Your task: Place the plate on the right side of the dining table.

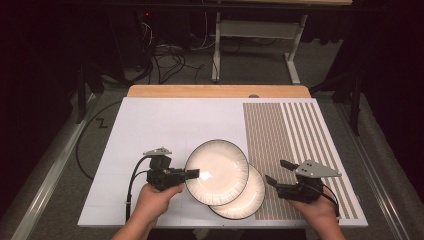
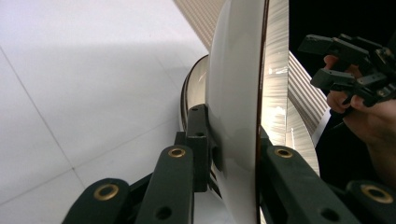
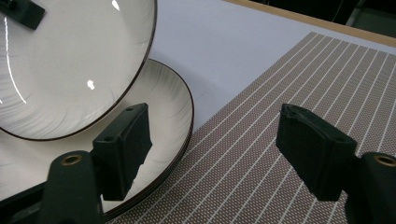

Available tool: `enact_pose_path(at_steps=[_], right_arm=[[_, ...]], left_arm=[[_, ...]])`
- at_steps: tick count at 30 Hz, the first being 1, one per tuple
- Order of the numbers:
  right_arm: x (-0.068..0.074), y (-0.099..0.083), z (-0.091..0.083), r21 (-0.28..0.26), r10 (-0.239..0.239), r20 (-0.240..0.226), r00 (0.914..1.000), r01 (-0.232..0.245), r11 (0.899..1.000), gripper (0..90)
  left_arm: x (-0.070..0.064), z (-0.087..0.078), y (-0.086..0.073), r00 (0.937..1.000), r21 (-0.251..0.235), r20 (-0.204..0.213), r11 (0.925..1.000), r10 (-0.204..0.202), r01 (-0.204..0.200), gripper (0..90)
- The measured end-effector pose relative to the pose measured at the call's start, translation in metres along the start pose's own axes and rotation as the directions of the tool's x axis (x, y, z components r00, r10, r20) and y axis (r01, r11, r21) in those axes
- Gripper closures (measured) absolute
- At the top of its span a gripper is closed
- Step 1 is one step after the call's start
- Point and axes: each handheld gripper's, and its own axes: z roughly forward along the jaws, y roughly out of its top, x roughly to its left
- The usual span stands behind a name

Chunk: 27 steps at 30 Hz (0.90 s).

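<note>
White glazed, dark-rimmed: the upper plate [image 1: 217, 171] sits clamped by its left rim in our left claw [image 1: 192, 174]. In the left gripper view the plate [image 2: 238, 116] stands on edge between the jaws, one jaw on each face, gripped tight. It is lifted and tilted above the lower plate [image 1: 250, 197], which lies flat on the desk [image 1: 165, 120], overlapped by the raised one and touching the edge of the striped mat [image 1: 295, 135].

Count: two plates, two claws, one mat.

Our right claw [image 1: 276, 172] hangs just right of the lower plate, jaws spread wide, holding nothing. In the right gripper view its left jaw sits above the lower plate's [image 3: 159, 121] rim and its right jaw over the mat [image 3: 289, 79]; the raised plate [image 3: 70, 65] shows at upper left.

Hands: our left hand [image 1: 152, 197] grips its tool from below, the claw pointing right along the desk toward the plates. Our right hand [image 1: 320, 210] holds its tool near the desk's front right, above the mat, the claw pointing left and a little away from us.
</note>
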Motion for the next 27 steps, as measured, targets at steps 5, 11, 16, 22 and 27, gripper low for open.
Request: enact_pose_path(at_steps=[5,11,16,22,27], right_arm=[[-0.002,-0.002,-0.003,-0.011,0.014,0.013,0.9998,-0.014,1.0,21.2],[-0.005,-0.002,-0.004,-0.038,0.029,0.038,0.9988,-0.028,0.999,15.8],[-0.007,-0.001,-0.008,-0.056,0.053,0.055,0.9971,-0.05,0.997,9.2],[-0.006,0.0,-0.011,-0.08,0.066,0.06,0.996,-0.061,0.995,1.2],[-0.004,0.001,-0.012,-0.096,0.066,0.042,0.9969,-0.062,0.993,1.2]], left_arm=[[-0.003,-0.004,-0.007,0.9977,-0.057,0.013,0.9962,0.067,-0.066,78.7],[-0.007,-0.006,-0.01,0.9887,-0.096,-0.003,0.9842,0.15,-0.149,78.6],[-0.011,-0.007,-0.013,0.9788,-0.117,-0.012,0.9718,0.205,-0.205,78.6],[-0.015,-0.008,-0.015,0.9669,-0.141,-0.036,0.9566,0.253,-0.255,78.5],[-0.02,-0.01,-0.015,0.946,-0.153,-0.059,0.9336,0.319,-0.324,78.7]])
